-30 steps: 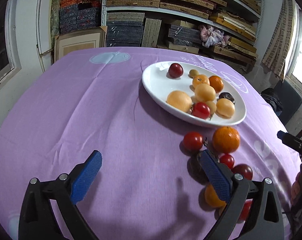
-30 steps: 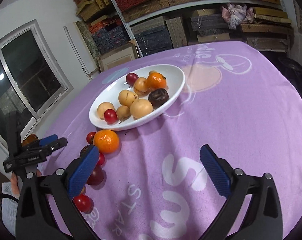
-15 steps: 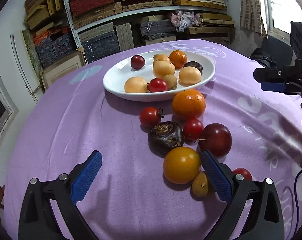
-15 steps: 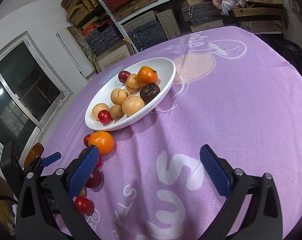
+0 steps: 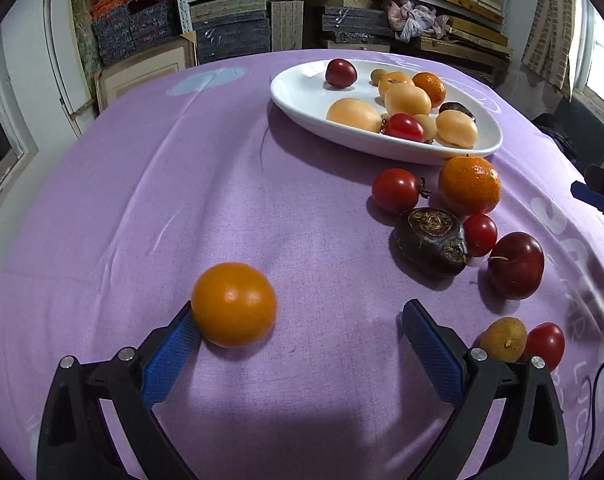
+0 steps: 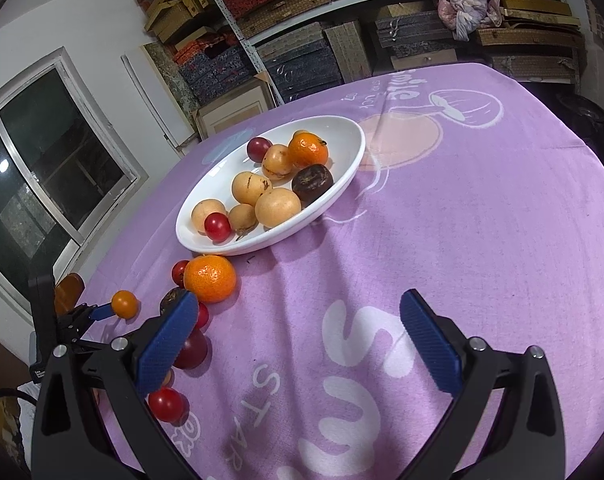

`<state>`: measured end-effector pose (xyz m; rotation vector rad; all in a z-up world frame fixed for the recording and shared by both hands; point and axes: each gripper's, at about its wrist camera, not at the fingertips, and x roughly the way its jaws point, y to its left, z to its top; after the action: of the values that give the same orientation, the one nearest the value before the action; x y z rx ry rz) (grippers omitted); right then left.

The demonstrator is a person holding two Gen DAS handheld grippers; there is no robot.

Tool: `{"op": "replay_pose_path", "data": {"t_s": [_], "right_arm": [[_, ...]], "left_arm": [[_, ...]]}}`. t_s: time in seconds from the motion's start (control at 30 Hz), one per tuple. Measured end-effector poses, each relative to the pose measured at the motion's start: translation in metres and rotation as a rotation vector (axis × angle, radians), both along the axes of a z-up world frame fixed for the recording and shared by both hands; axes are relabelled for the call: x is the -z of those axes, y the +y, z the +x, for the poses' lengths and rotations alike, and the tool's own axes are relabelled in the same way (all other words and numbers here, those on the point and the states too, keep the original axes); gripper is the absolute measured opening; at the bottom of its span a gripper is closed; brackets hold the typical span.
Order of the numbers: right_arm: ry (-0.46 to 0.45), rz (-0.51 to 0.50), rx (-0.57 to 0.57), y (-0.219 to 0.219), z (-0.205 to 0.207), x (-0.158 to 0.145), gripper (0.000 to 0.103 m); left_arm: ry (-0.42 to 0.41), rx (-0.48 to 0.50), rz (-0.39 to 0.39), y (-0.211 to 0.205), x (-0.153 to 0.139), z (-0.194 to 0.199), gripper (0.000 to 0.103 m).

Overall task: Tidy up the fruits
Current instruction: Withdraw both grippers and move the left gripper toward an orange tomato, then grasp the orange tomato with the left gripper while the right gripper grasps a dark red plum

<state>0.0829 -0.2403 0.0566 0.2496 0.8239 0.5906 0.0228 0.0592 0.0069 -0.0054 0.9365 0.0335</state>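
Purple tablecloth over a round table, shelves of boxes behind. Noting from the left across.

Left gripper: fingers spread wide, nothing clamped. Smooth orange fruit sits on the cloth touching the blue pad of the left-hand finger; the other pad is well apart from it. From the right wrist view the same fruit shows at the tip of that gripper, off to the left of the loose pile.

Loose pile on the cloth, right of centre in the left wrist view: red tomato, tangerine just beside the plate's near rim, dark brown water chestnut touching a small cherry tomato, dark red plum, and nearest the right-hand finger a small tan fruit beside another cherry tomato.

White oval plate farther back, holding several pale yellow fruits, an orange tangerine, two red fruits and a dark one.

Right gripper: fingers also wide, empty, hanging over bare cloth with white lettering, the pile at its left finger.
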Motion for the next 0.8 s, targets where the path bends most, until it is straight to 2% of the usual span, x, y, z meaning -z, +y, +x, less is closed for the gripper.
{"op": "replay_pose_path", "data": {"t_s": [0.13,0.23,0.33,0.53,0.67,0.8], "right_arm": [[0.009,0.004,-0.003,0.001,0.0,0.001,0.099],[0.0,0.011,-0.008,0.001,-0.001,0.0,0.099],[-0.032,0.032,-0.055,0.006,-0.008,-0.003,0.099],[-0.137,-0.095,-0.204,0.044,-0.033,-0.008,0.099],[-0.136,-0.154,-0.274,0.067,-0.043,0.0,0.099],[-0.14,-0.211,-0.294,0.083,-0.051,0.007,0.099]], "left_arm": [[0.001,0.016,-0.07,0.007,-0.001,-0.002,0.1],[0.005,0.022,-0.061,0.005,0.0,-0.002,0.1],[0.007,0.027,-0.017,0.0,0.001,-0.002,0.1],[0.005,0.019,0.002,-0.001,0.001,0.0,0.1],[0.004,0.017,0.002,-0.001,0.001,0.0,0.1],[0.003,0.016,0.002,-0.001,0.001,0.0,0.1]]}}
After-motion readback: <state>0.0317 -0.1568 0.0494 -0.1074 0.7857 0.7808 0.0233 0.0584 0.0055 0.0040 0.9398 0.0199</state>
